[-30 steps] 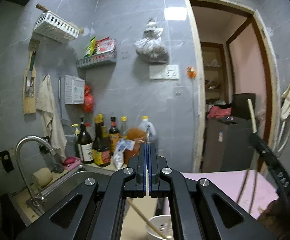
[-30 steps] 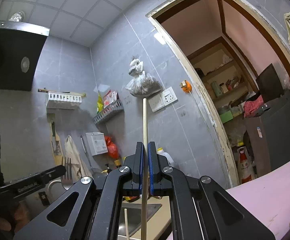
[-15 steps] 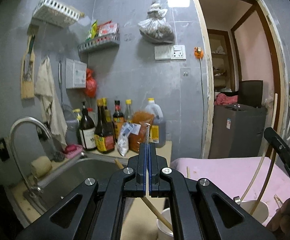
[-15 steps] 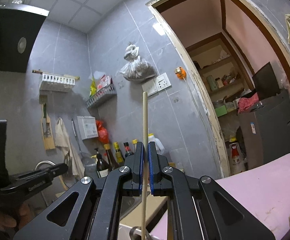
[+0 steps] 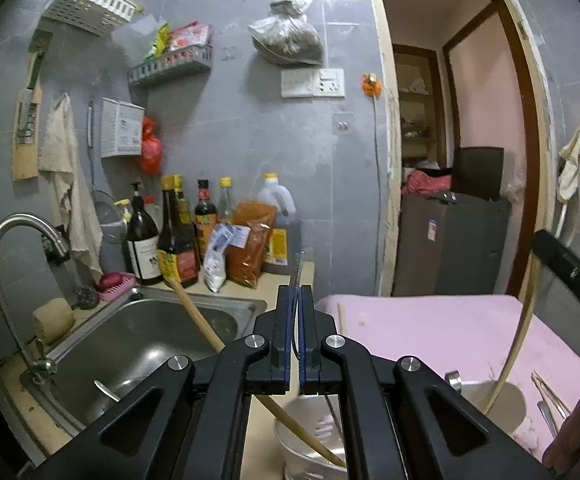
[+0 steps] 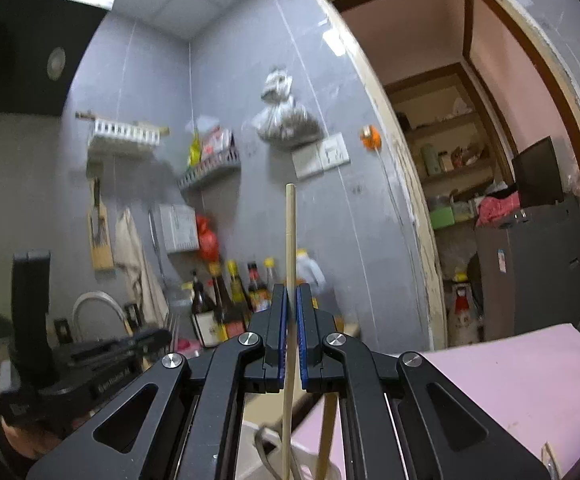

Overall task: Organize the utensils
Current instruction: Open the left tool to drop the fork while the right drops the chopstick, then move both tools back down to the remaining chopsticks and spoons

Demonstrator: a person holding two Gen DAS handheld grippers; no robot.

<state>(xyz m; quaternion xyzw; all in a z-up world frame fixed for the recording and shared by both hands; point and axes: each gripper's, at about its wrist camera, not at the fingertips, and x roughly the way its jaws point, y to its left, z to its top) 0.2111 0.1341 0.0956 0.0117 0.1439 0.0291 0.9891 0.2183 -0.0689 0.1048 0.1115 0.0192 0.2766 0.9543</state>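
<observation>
My left gripper is shut on a thin metal utensil that sticks up between its fingers, seen edge-on. Below it stands a white perforated holder with a wooden-handled utensil leaning out toward the sink. My right gripper is shut on a wooden chopstick held upright, its lower end above a white cup. The same chopstick shows in the left wrist view dipping into a second white cup. The left gripper also shows in the right wrist view.
A steel sink with a tap lies at the left. Sauce bottles and packets stand against the grey wall. A pink mat covers the counter at the right, with metal tongs on it. A doorway opens behind.
Both grippers have tilted and moved downward, so the sink, holder and cups come into view. The chopstick's lower end has come down toward the cup. Both grips stay shut.
</observation>
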